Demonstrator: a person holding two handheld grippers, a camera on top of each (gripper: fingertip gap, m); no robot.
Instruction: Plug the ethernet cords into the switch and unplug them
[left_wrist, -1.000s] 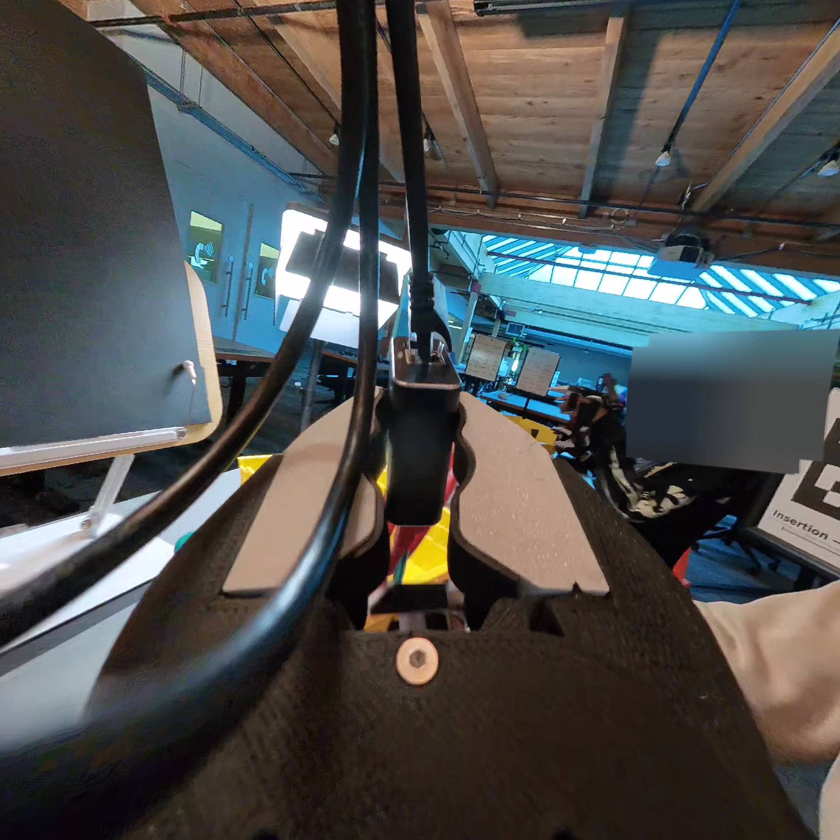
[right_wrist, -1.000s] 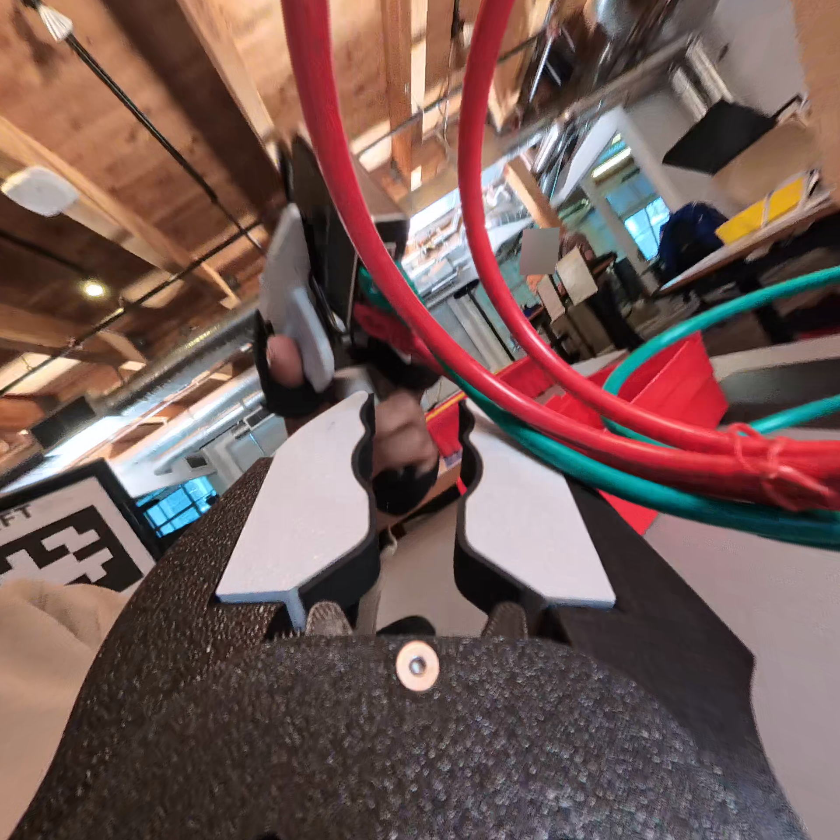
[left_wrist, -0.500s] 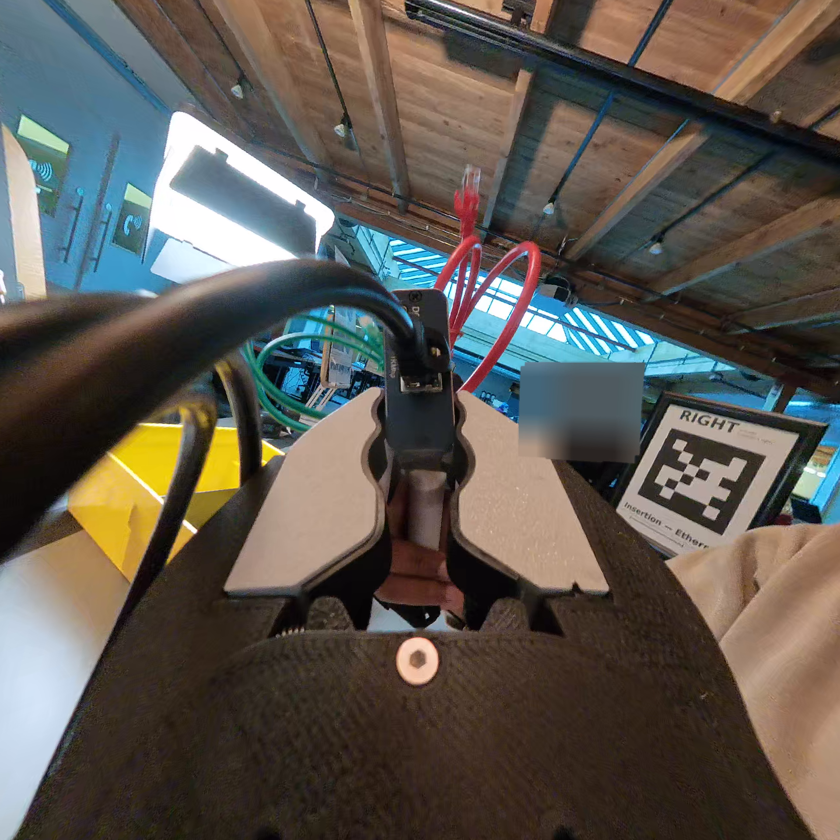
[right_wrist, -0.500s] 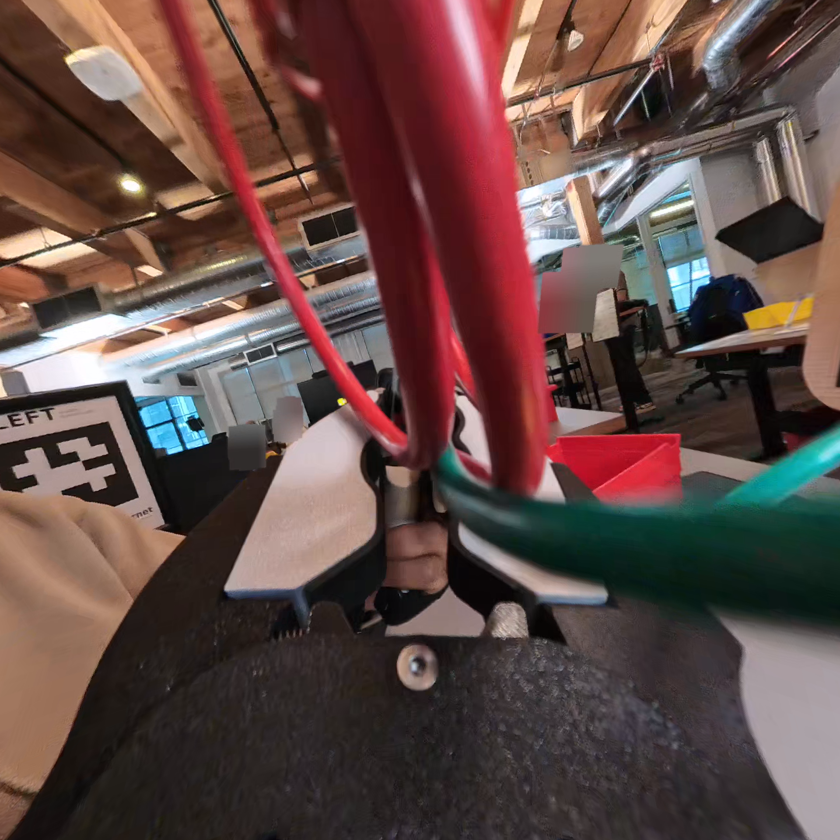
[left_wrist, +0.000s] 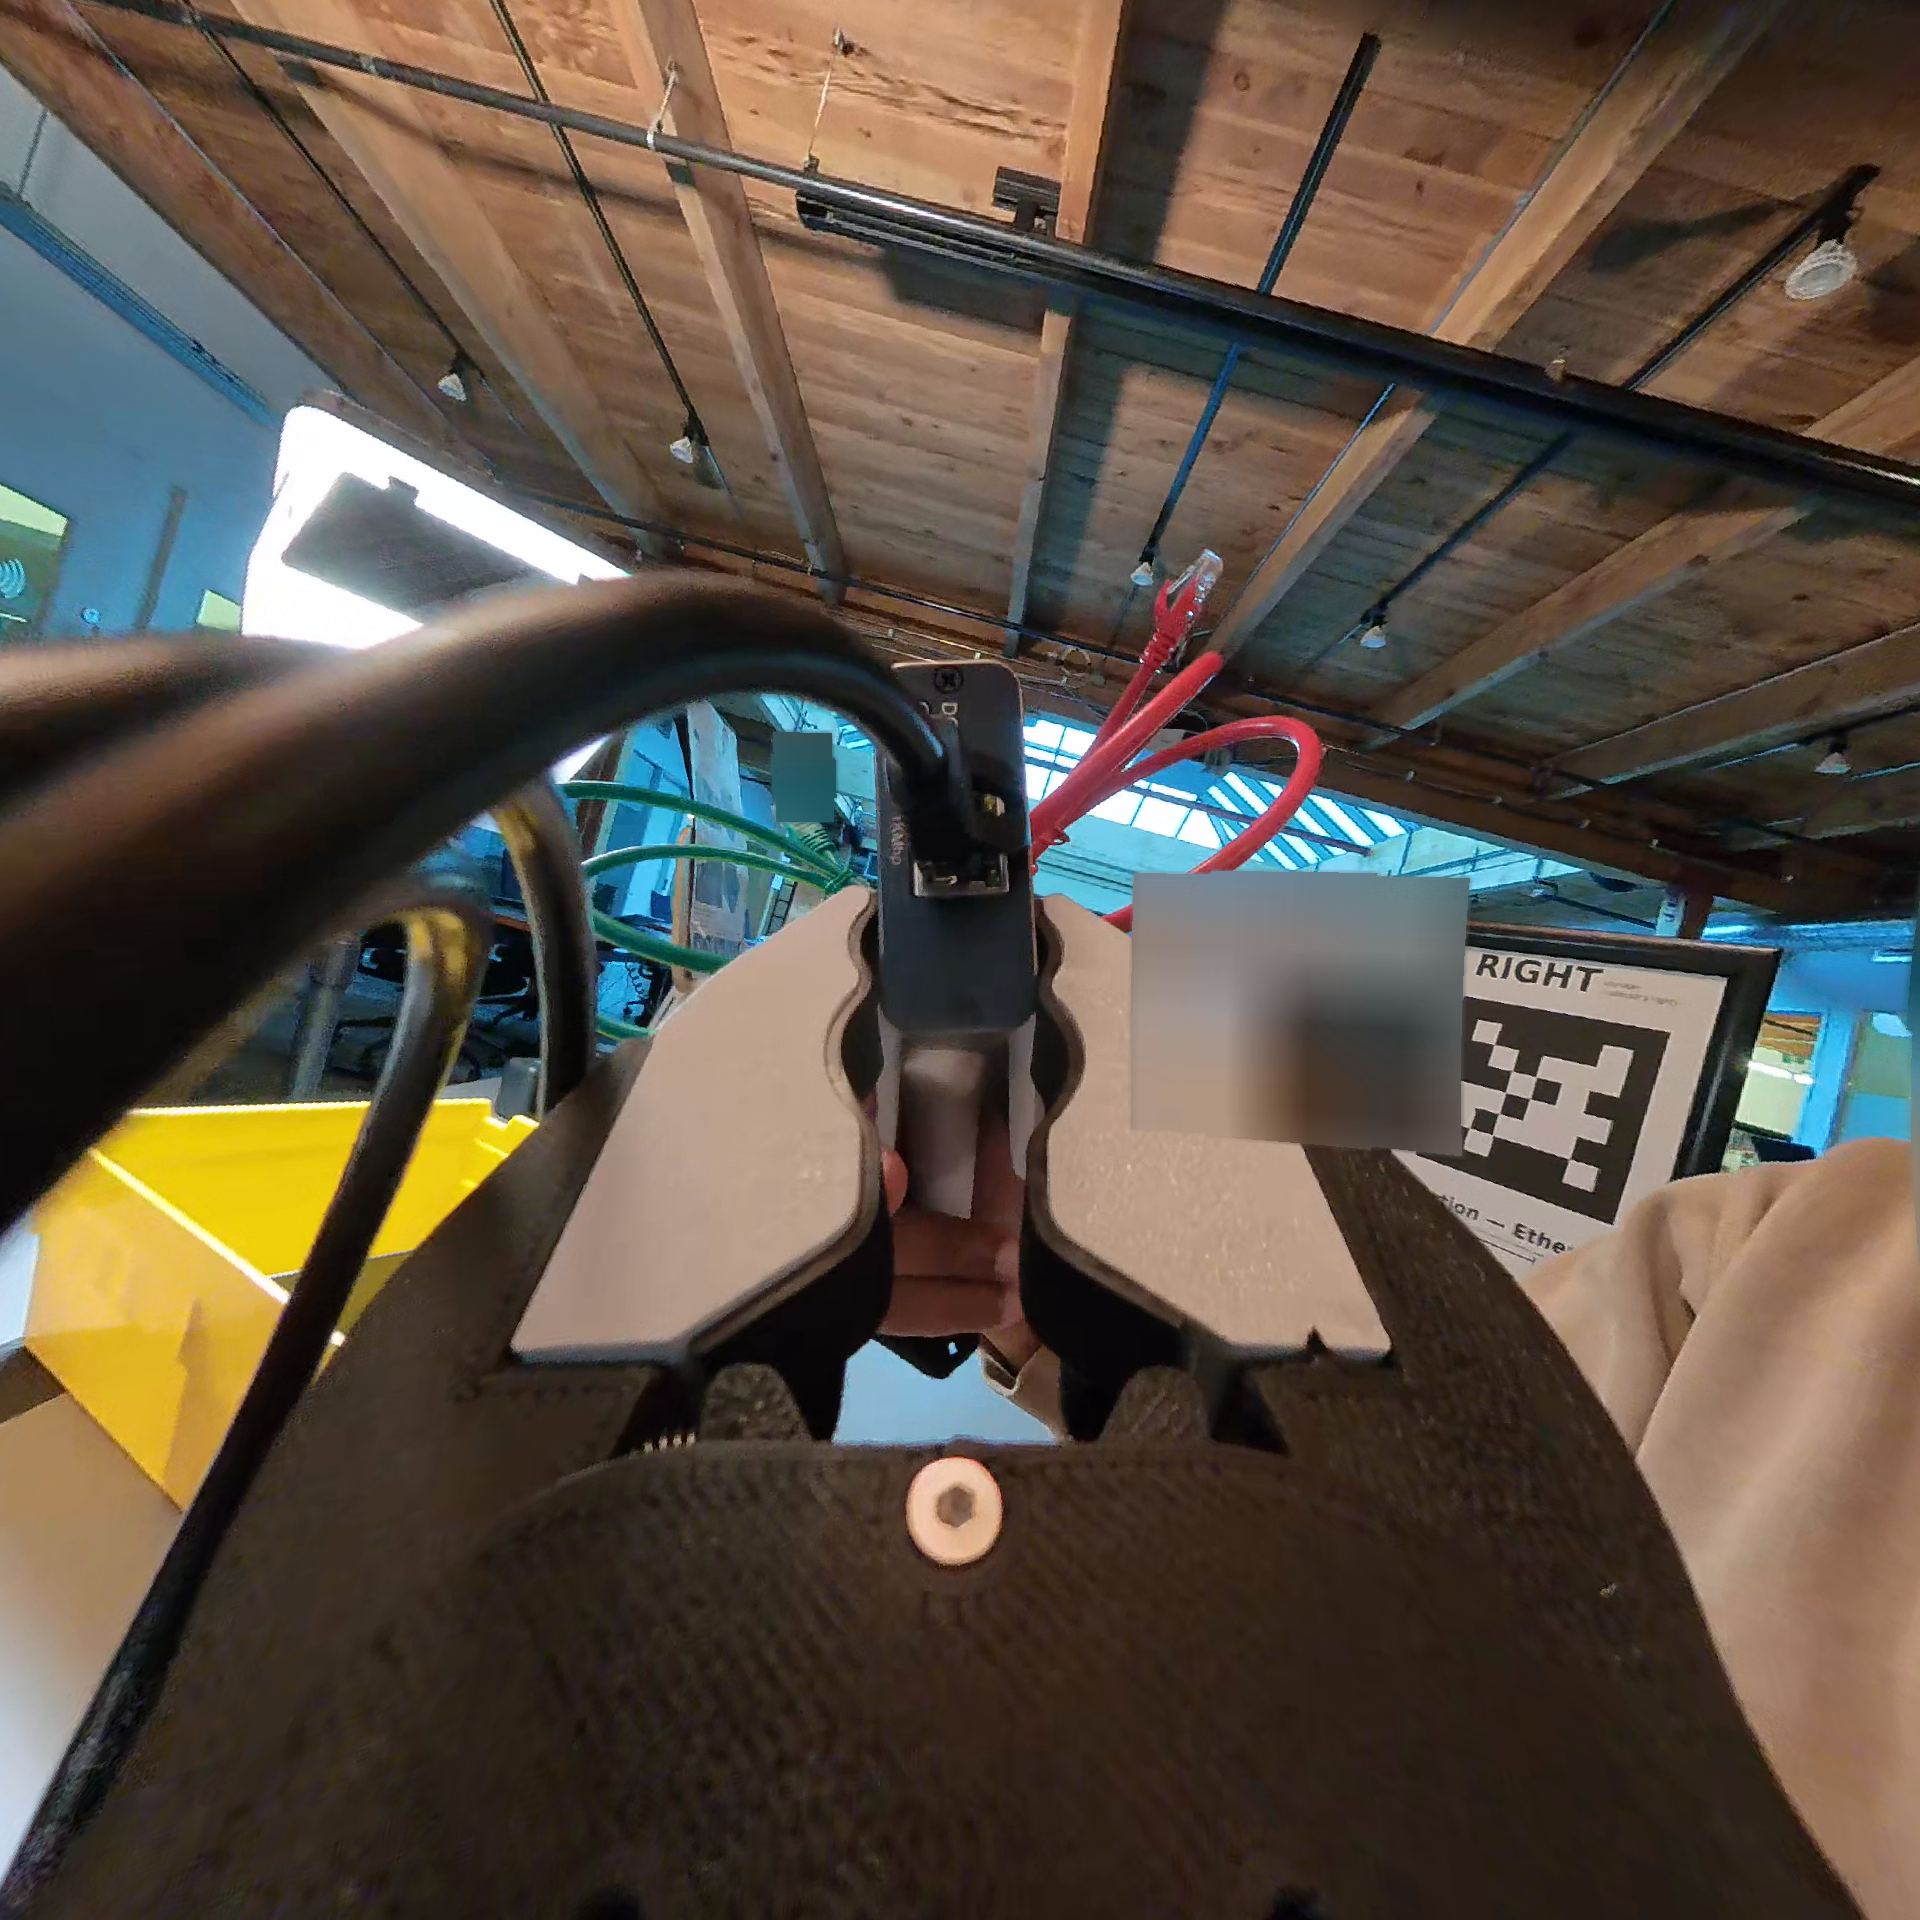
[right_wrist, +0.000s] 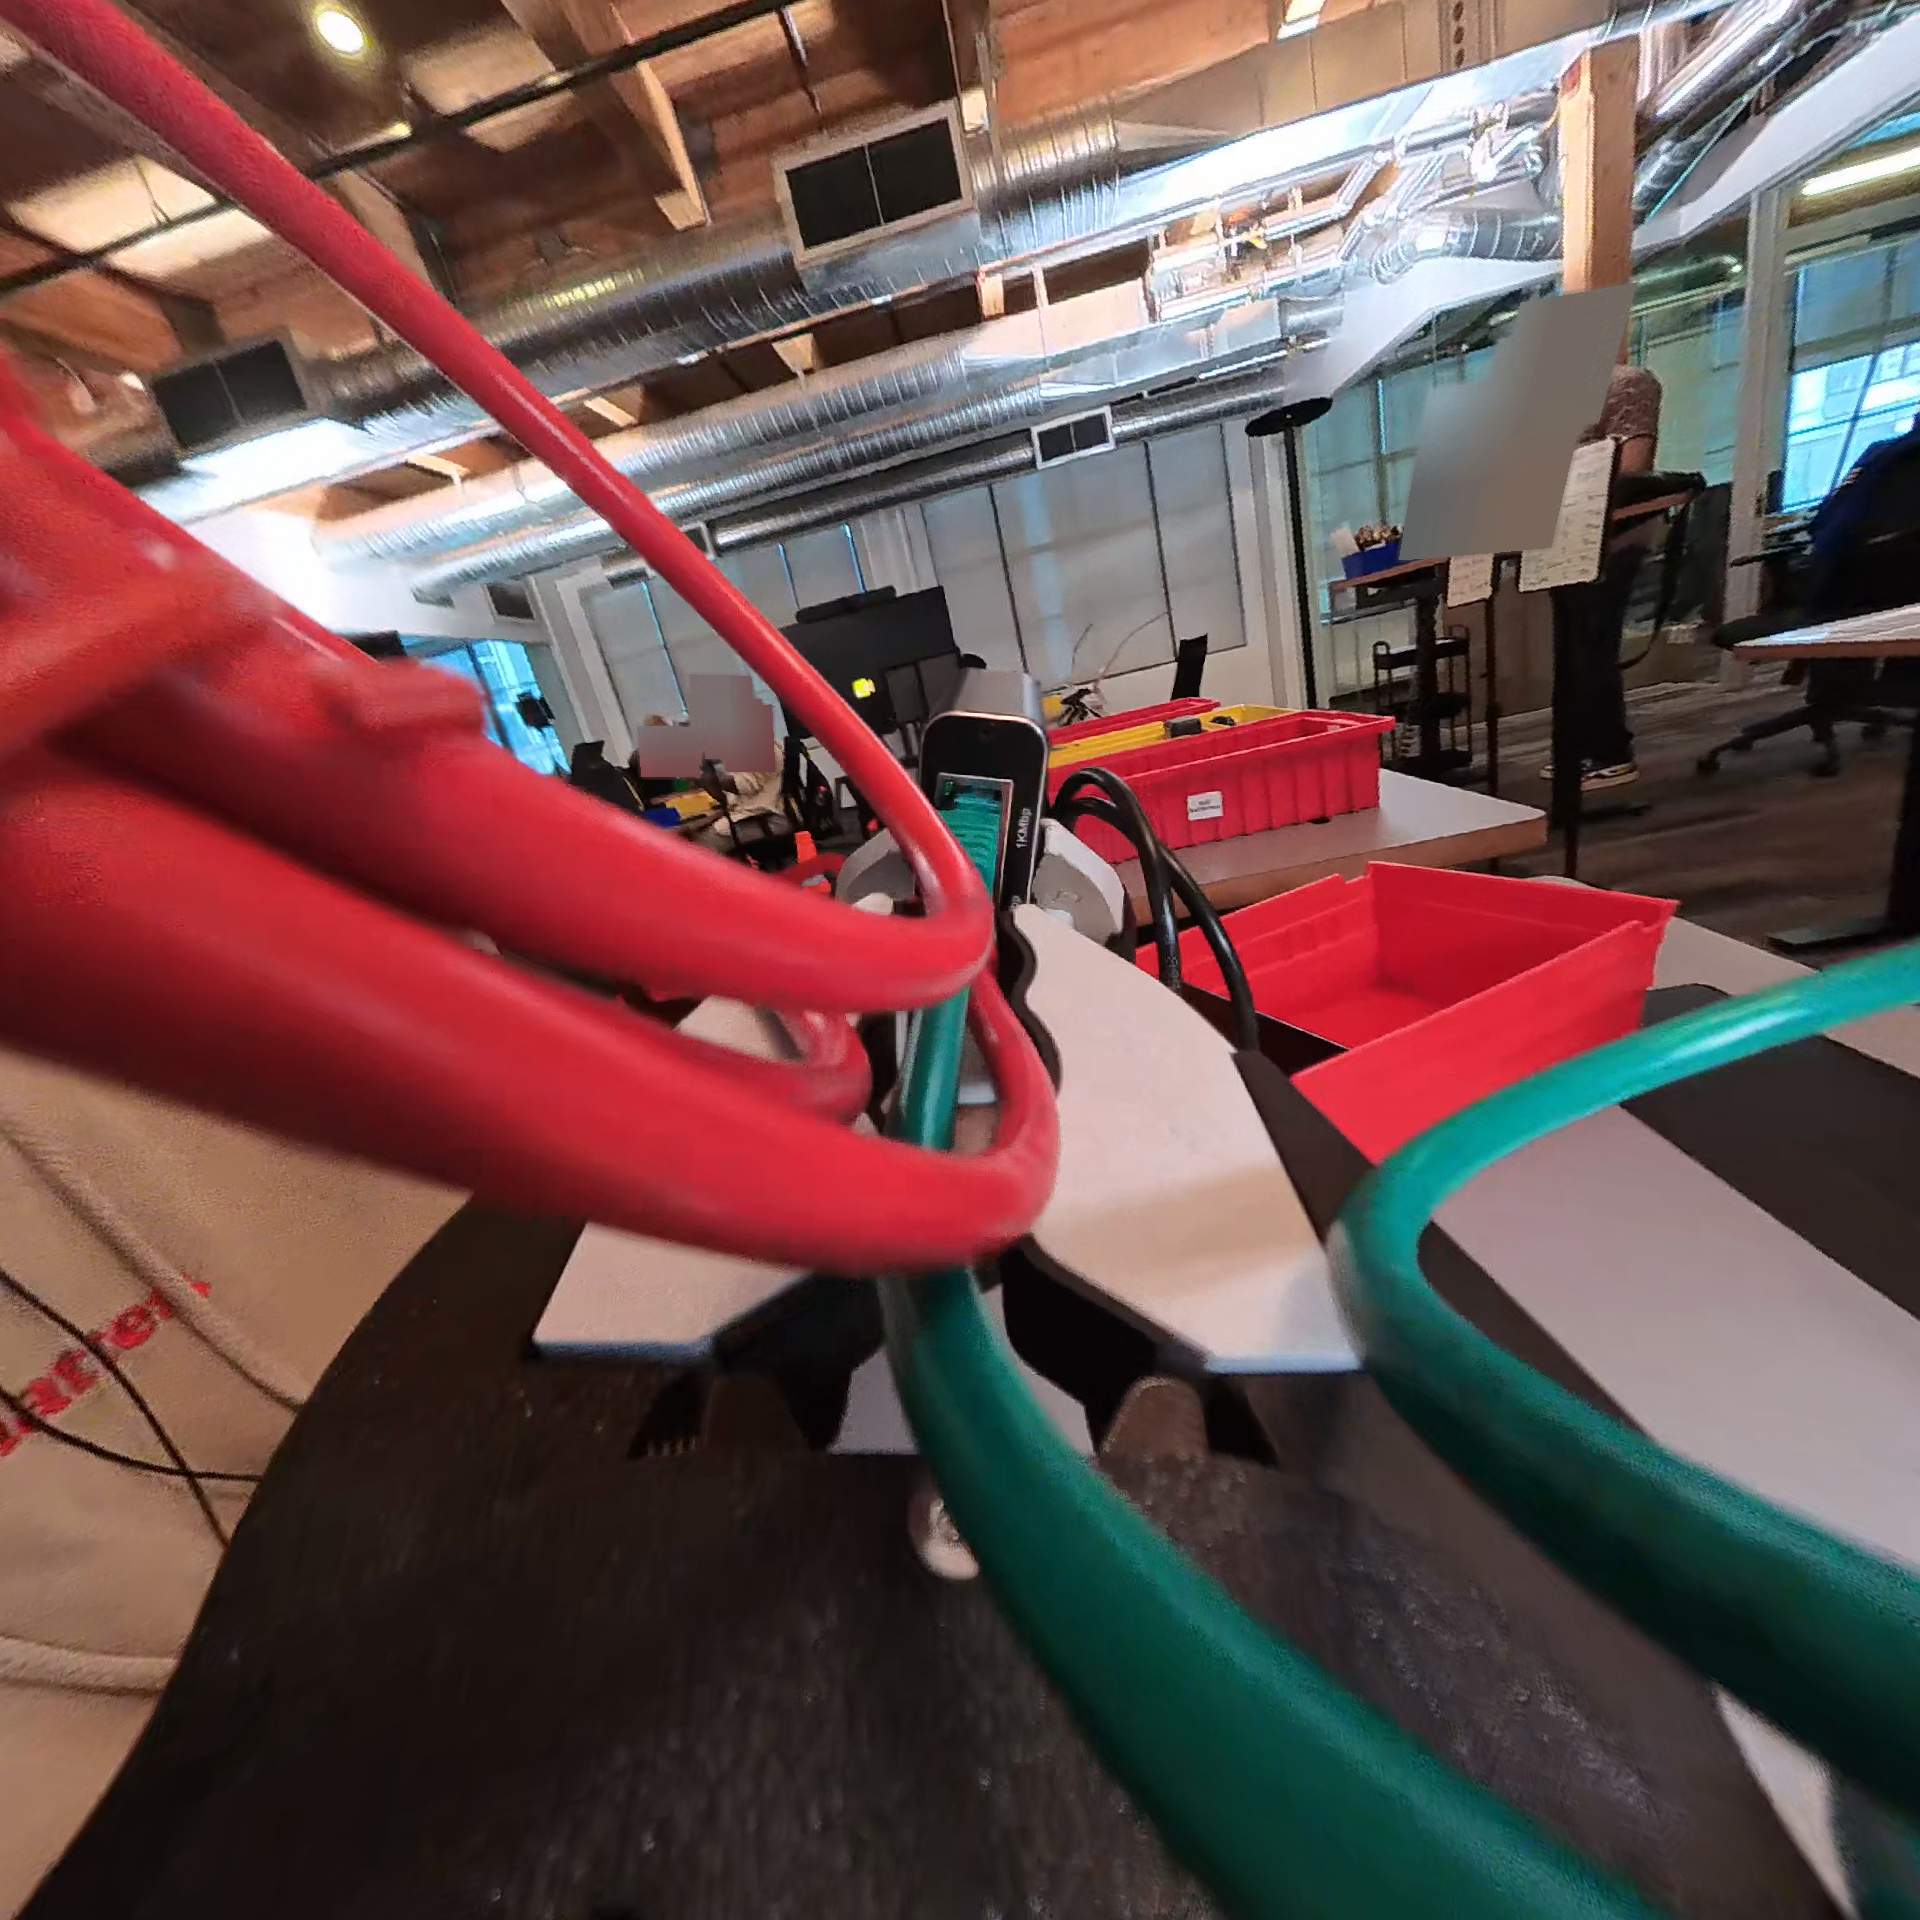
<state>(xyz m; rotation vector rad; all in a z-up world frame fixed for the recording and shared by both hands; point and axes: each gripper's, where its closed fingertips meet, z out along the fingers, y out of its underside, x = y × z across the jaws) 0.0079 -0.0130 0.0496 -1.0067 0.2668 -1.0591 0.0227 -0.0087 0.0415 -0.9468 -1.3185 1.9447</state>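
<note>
My left gripper (left_wrist: 956, 914) is shut on a small black switch (left_wrist: 956, 977) and holds it upright in the air. A thick black cord (left_wrist: 520, 727) is plugged into its upper port; the port below it (left_wrist: 961, 876) is empty. In the right wrist view the switch (right_wrist: 987, 758) stands straight ahead between the left gripper's grey fingers (right_wrist: 1081, 883). My right gripper (right_wrist: 961, 935) is shut on a green ethernet cord (right_wrist: 935, 1060) whose plug sits in the switch's port on this side. Red cords (right_wrist: 416, 987) hang over my right fingers and hide the left one.
A loose red plug (left_wrist: 1195, 582) sticks up behind the switch, with green loops (left_wrist: 686, 862) to its left. A yellow bin (left_wrist: 208, 1195) is low on the left, a red bin (right_wrist: 1455, 966) on the grey table (right_wrist: 1558, 1299) to the right. A beige sleeve (left_wrist: 1766, 1455) is close. Both grippers' tips are close together, under 4 cm apart.
The left gripper turned the switch so that its ports face the camera. The right gripper swung down and closer with the red and green cords, and the green plug now sits at the switch.
</note>
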